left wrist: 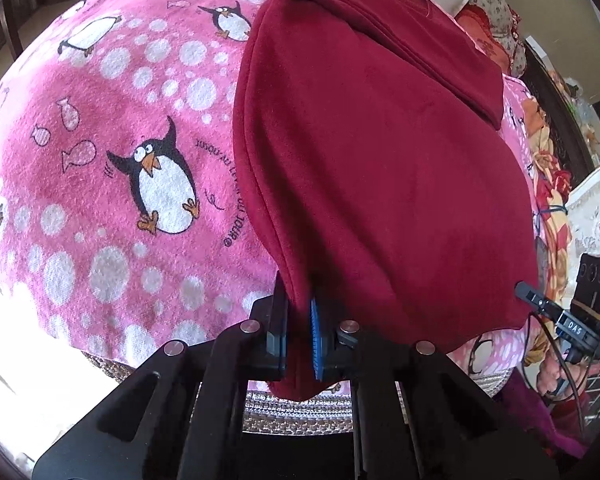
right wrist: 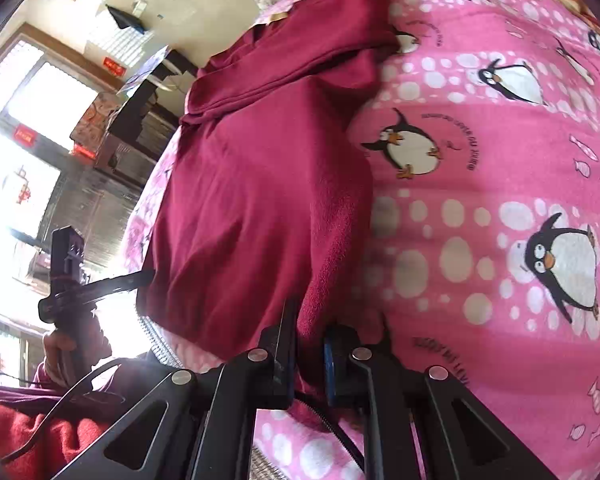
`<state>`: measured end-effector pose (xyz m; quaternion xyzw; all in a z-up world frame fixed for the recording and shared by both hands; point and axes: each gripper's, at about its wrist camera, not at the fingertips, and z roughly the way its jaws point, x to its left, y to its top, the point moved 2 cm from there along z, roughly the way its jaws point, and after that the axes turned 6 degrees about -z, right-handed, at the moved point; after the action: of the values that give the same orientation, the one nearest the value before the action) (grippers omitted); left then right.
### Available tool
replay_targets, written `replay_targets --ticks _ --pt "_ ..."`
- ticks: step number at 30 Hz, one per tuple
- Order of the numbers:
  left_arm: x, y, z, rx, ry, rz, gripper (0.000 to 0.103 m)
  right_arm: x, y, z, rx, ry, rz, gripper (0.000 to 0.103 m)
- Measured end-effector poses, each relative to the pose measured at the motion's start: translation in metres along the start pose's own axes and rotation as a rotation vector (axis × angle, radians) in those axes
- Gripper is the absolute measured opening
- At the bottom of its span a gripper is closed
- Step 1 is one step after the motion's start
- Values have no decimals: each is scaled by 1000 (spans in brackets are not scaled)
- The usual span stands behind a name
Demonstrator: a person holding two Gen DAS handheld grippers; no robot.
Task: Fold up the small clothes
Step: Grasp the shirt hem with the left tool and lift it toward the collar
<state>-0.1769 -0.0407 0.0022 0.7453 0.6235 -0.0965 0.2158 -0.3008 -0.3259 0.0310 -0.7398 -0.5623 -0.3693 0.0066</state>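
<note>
Both grippers pinch near hem of maroon garment (left wrist: 380,152) on penguin blanket (left wrist: 112,160): left gripper (left wrist: 298,336) left corner, right gripper (right wrist: 309,356) right corner.

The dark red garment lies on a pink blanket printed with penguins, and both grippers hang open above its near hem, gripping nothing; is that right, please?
Not quite. The dark red garment does lie on the pink penguin blanket, but neither gripper is open: the left gripper is shut on its near hem in the left wrist view, and the right gripper likewise in the right wrist view.
</note>
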Motion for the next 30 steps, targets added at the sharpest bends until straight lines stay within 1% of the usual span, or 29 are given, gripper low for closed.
replay_targets --ticks 2,5,7,8,10,12,13,15,18,19,21,22,23,24,25,26,28,29,30 --pt "3 0 -5 2 -16 7 7 9 -1 -3 3 27 -5 9" --pt "6 -1 -26 -25 -38 55 7 21 -6 -12 1 86 4 9" --pt "14 0 -39 -38 -48 59 6 32 -10 -18 0 127 -6 9" --pt "17 0 -42 -42 -40 61 6 36 -12 -19 -1 127 -20 9" --pt "24 -1 -42 -39 -20 58 6 35 -16 -14 14 93 -30 9" --pt "29 -2 -38 -29 -22 38 6 25 -17 -5 30 65 8 9" --pt "30 -2 -37 -30 -23 33 6 19 -17 0 39 41 20 8" --pt "30 -3 -36 -33 -22 30 6 13 -17 6 52 -11 5 8" --pt "30 -5 -30 -22 -33 6 6 -3 -15 8 38 33 85 9" --pt "32 -6 -27 -8 -43 -11 6 -6 -15 9 29 54 113 12" --pt "34 -6 -24 -1 -46 -51 6 -6 -12 11 23 65 107 18" --pt "35 -6 -22 4 -48 -67 9 -5 -12 11 23 70 99 24" --pt "36 -7 -19 10 -44 -79 12 -3 -12 12 22 83 91 34" --pt "35 -6 -18 11 -46 -83 16 -2 -11 13 20 102 89 39" --pt "33 -6 -18 9 -50 -83 22 0 -10 15 19 117 85 45" --pt "30 -5 -18 5 -54 -79 26 1 -9 17 23 116 74 45" --pt "21 -5 -15 -1 -66 -64 49 1 -8 20 35 114 59 45" --pt "16 -6 -14 -6 -73 -53 55 2 -7 21 36 121 62 45" --pt "11 -6 -13 -12 -74 -41 64 2 -7 21 34 128 66 45"
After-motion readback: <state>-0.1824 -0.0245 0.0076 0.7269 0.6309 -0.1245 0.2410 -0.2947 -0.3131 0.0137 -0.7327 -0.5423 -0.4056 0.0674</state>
